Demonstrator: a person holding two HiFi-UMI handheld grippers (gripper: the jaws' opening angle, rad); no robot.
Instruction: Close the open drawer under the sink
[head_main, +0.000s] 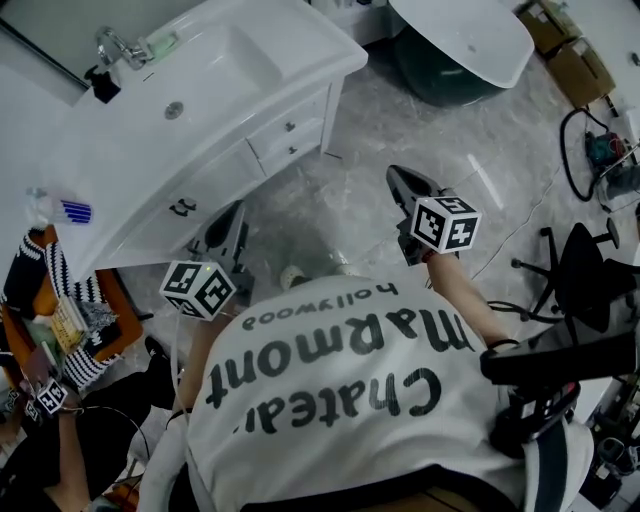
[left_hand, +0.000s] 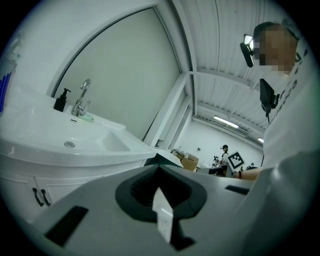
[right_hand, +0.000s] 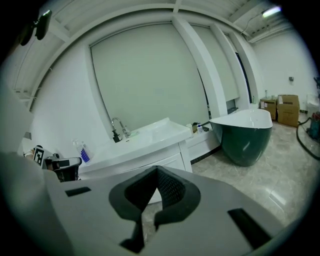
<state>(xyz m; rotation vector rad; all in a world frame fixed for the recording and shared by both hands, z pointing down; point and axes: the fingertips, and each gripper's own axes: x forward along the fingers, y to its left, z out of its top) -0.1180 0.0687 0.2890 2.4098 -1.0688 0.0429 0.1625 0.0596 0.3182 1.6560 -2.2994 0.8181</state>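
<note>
Finding: the left gripper (left_hand: 159, 170) has its jaws brought together at the tips with nothing between them. The right gripper (right_hand: 157, 170) is the same, fully closed and empty. Both hang in the air above the floor (head_main: 360, 215), well apart from the cabinet.

Location: the sink (head_main: 215, 70) sits in a white vanity (head_main: 150, 225). Two small drawers (head_main: 290, 138) are stacked at the end of the vanity nearer my right gripper, each with a small knob (head_main: 290, 126). From the head view I cannot tell which of them stands out, or by how much.

Assessment of handling: I judge the drawer to be a rigid box on runners, light to moderate in weight, that moves in one line only. The glossy front looks slippery, and the knob is small for these jaws. No grasp should be needed: closed tips pressed flat against the front panel, close to the knob and centred across its width, should drive it home. An off-centre push risks skewing it on its runners, and a hard shove risks a slam.
</note>
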